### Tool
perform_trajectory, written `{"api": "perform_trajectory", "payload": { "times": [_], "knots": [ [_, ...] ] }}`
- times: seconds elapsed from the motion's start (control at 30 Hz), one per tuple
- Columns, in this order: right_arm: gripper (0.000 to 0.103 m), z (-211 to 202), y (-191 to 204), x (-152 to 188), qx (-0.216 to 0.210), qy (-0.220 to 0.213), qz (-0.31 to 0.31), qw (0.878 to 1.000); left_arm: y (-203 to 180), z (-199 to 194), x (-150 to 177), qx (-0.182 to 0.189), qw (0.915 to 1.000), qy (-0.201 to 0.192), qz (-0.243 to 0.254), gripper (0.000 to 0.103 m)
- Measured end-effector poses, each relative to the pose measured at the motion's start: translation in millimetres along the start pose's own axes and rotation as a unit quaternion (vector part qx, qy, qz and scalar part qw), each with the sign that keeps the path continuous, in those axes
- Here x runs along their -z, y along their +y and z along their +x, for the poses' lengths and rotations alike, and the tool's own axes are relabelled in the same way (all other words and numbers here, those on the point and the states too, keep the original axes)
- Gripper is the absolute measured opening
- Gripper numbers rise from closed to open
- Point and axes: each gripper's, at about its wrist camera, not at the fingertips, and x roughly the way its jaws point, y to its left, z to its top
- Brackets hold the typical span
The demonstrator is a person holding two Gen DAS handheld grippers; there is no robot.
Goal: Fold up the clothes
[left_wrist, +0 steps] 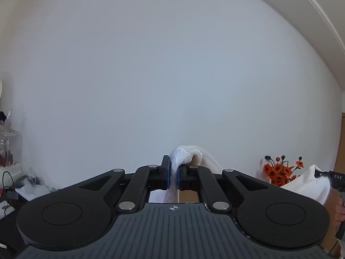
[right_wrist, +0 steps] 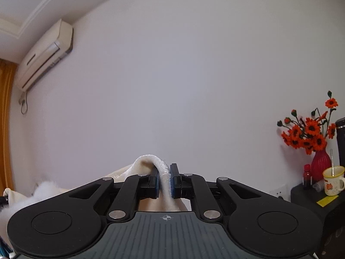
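Left fingers (left_wrist: 170, 173) and right fingers (right_wrist: 159, 182) each pinching white cloth (left_wrist: 180, 157), held up, stretched between them

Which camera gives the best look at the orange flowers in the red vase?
The right wrist view: the orange flowers stand large above their red vase. The left wrist view shows only a smaller bunch, its vase hidden.

White letters "DAS", possibly cut off, on the right gripper (left_wrist: 330, 178) body at frame edge
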Motion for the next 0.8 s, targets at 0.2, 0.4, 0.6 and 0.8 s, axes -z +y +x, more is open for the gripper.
{"api": "perform_trajectory", "payload": {
  "times": [0.2,0.4,0.6,0.8],
  "knots": [
    [0.008,74.9,15.8,22.3,0.035,0.029,-0.017,0.999,36.1,100.3,24.1,0.002,0.9978,0.065,-0.013,0.006],
    [0.008,157.8,5.1,60.3,0.115,0.077,0.022,0.990,67.4,206.3,56.1,0.009,0.9900,0.140,-0.012,0.007],
    [0.008,212.0,4.0,109.9,0.177,0.144,0.022,0.973,103.4,271.5,92.1,0.011,0.9772,0.211,-0.019,0.007],
    [0.008,258.5,-4.3,149.5,0.201,0.175,0.047,0.963,151.8,283.2,117.4,0.016,0.9648,0.256,-0.059,0.007]
  ]
}}
